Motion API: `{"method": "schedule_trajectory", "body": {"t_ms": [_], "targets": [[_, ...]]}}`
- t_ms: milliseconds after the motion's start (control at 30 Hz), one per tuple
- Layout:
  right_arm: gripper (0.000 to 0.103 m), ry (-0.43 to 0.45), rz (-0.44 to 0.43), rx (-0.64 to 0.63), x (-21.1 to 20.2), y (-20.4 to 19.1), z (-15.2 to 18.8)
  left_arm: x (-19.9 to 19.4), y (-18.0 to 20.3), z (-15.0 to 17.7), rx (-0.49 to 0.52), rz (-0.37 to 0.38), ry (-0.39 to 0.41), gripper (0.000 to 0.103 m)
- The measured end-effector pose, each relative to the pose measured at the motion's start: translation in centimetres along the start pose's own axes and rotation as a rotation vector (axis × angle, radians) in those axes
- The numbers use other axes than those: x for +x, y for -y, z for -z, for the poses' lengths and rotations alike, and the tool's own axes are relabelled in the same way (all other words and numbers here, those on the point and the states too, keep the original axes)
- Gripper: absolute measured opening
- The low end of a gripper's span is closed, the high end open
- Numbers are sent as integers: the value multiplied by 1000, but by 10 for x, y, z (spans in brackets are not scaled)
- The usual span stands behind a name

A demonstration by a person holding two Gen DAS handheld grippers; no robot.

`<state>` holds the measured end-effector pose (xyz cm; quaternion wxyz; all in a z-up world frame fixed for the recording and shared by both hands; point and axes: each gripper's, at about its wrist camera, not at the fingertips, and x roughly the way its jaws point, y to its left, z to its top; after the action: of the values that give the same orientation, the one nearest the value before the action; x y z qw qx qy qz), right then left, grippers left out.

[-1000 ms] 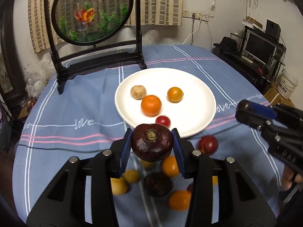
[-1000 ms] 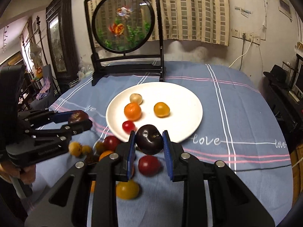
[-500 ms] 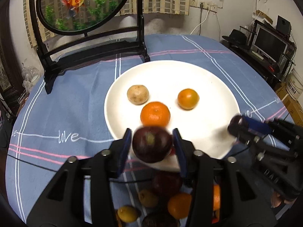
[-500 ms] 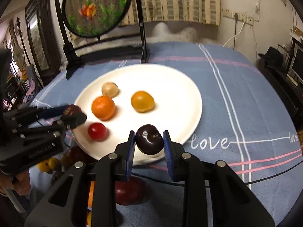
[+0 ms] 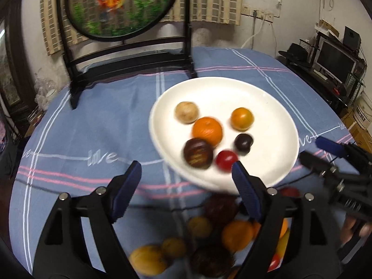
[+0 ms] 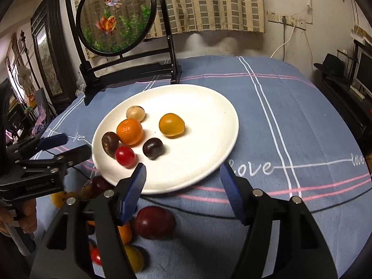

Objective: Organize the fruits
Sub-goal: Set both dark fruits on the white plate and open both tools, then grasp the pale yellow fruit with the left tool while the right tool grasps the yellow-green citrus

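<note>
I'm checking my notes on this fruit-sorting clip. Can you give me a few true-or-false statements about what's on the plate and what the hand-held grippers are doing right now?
1. Six fruits lie on the white plate. True.
2. The left hand-held gripper is shut on a dark fruit. False: it is open and holds nothing.
3. The red cherry tomato lies on the plate. True.
4. The right hand-held gripper holds the dark plum. False: it is open; the plum lies on the plate.
5. No fruit is left on the tablecloth. False: several remain near the grippers.

blue striped tablecloth (image 6: 290,121), white plate (image 6: 209,107), loose fruits (image 6: 154,225), framed goldfish screen (image 6: 116,16)
</note>
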<state>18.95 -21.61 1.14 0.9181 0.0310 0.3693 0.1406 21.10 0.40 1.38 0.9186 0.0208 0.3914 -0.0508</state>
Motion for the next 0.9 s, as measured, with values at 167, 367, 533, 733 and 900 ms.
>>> {"method": "schedule_trajectory", "body": {"t_ms": [167,367,533,733,900], "targets": [[75,-1,-9,29,-14,1,18,-19,-22,26,-20,-24,-8,82],[75,1,-10,24,-34,-4,40,-33,-41,55,-45,-29,-35,82],[75,-1,2,4,-46,-11,57,-36,-47,77,-43,-31,-59,82],[75,-13,8,-35,-50,-19,69,-33,-48,90,-31,-30,-80,82],[75,-12,6,-52,-53,-22,68,-19,-48,87,-25,-27,-105,75]]}}
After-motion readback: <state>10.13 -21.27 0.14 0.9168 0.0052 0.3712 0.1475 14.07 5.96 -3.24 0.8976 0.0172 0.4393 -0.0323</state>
